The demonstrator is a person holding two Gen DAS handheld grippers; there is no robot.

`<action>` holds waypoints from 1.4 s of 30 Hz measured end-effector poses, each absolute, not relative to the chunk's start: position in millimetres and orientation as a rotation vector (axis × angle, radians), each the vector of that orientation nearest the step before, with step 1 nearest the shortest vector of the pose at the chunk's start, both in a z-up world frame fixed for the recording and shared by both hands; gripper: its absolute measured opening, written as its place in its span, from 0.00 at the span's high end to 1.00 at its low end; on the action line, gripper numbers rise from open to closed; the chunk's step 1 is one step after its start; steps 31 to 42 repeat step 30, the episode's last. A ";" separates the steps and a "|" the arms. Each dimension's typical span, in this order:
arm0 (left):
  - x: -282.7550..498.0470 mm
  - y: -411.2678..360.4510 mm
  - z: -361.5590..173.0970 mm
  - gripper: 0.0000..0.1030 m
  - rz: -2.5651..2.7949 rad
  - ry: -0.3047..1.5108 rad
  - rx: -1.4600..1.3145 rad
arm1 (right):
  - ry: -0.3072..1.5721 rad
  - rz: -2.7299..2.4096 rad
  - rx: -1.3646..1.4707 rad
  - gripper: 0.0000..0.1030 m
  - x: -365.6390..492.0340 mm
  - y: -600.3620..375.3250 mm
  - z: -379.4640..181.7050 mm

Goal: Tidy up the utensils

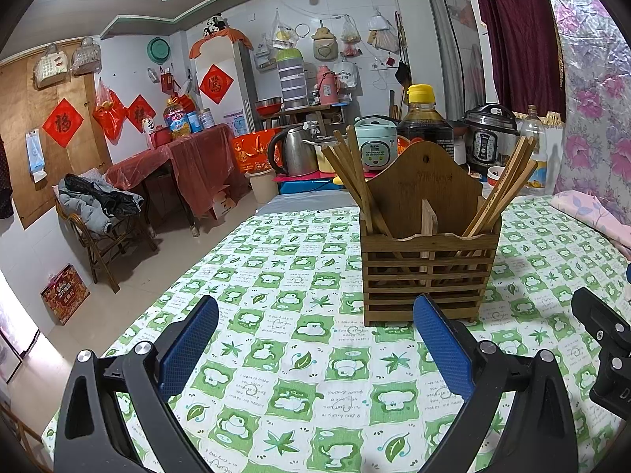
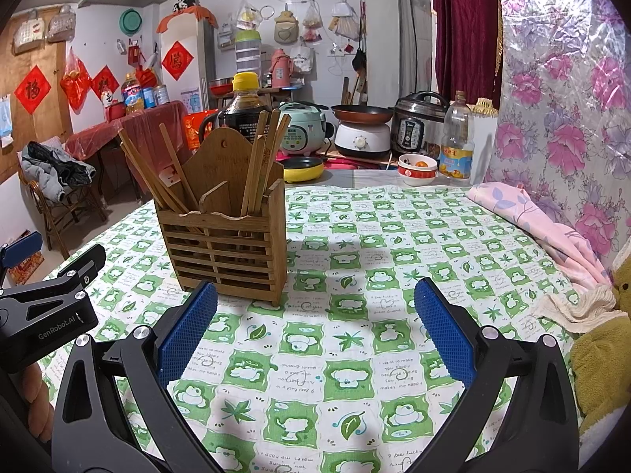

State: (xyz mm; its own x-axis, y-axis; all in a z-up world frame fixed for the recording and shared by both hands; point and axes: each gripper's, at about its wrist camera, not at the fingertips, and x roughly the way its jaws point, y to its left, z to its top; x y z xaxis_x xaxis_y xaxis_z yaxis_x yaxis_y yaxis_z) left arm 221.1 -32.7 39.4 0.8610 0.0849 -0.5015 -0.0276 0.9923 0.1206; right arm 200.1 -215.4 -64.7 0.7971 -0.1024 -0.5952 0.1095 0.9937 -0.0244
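Both tongs [image 1: 315,349] [image 2: 315,329] have black plastic arms, silver screws and blue textured pads [image 2: 443,331]; one body reads "GenRobot.AI".

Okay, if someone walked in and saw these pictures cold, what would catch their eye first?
Probably the slatted wooden holder, standing upright on the green-and-white patterned tablecloth, with chopsticks fanning out of its left compartment and its right one. Next, the two open grippers with blue pads, the left gripper and the right gripper, both empty and low over the cloth in front of the holder.
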 end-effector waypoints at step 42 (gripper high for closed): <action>220.6 -29.0 35.9 0.06 0.048 0.538 0.096 | 0.639 -0.113 0.013 0.06 200.3 -216.1 -65.0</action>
